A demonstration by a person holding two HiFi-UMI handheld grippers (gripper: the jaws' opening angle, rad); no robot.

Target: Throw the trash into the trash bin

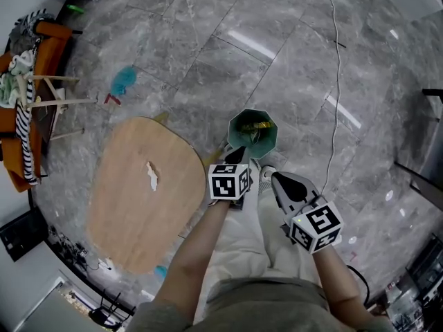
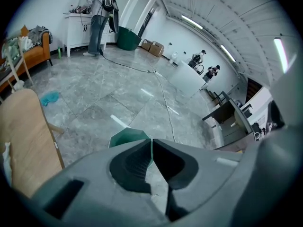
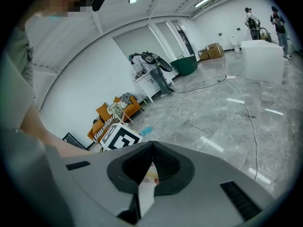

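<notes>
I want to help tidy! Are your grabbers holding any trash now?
Left gripper: shut, empty. Right gripper: shut; whether it holds the pale bit behind its jaws cannot be told.

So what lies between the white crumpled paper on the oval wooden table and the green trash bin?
Head view: bare tabletop, then a strip of grey floor.

You're in a big open studio-type hall: shiny grey tile floor (image 1: 291, 68), ceiling strip lights (image 2: 191, 21), a cable (image 1: 338, 75) trailing across, an orange sofa (image 2: 40, 51), and cardboard boxes (image 2: 150, 46) by the wall.
</notes>
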